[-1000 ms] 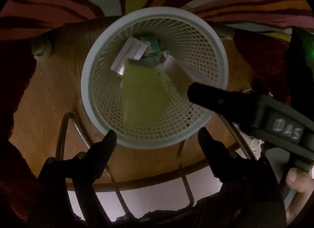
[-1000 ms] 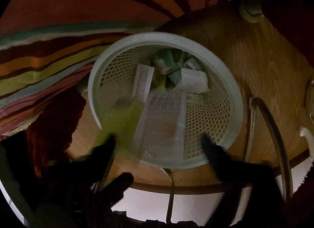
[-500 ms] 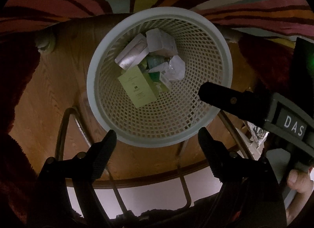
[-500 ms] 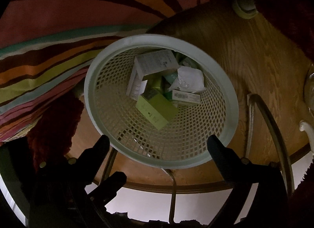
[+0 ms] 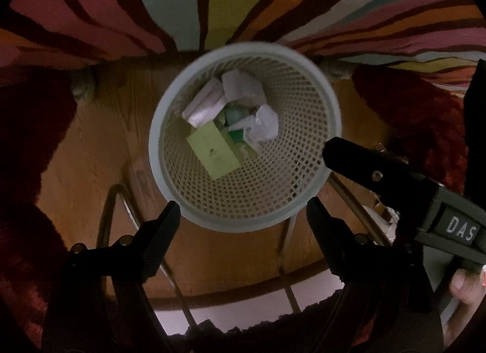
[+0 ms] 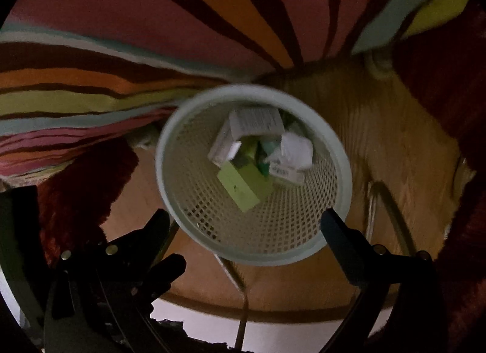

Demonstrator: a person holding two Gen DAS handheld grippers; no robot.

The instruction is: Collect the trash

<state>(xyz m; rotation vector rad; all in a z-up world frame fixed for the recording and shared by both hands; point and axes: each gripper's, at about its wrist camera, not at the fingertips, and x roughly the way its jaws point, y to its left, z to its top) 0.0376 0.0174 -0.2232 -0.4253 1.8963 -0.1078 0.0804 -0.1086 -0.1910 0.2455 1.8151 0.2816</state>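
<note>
Hovering with both grippers, left (image 5: 243, 216) and right (image 6: 244, 225), spread empty above the mesh wastebasket (image 5: 170, 115), the green carton (image 5: 212, 152) seemingly settled inside, they'd best lift straight clear of its rim.

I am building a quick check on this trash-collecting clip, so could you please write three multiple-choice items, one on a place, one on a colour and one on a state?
1. Where does the green box lie?
A. inside the mesh basket
B. on the striped rug
C. between the right gripper's fingers

2. What colour is the basket's rim?
A. red
B. black
C. pale, whitish

3. How do the two grippers stand?
A. both shut on trash
B. both open and holding nothing
C. one open, one shut

Answers:
1 A, the box rests among crumpled papers at the basket's bottom.
2 C, the rim shows pale against the wooden floor.
3 B, the left gripper and right gripper show spread fingers with nothing between.
</note>
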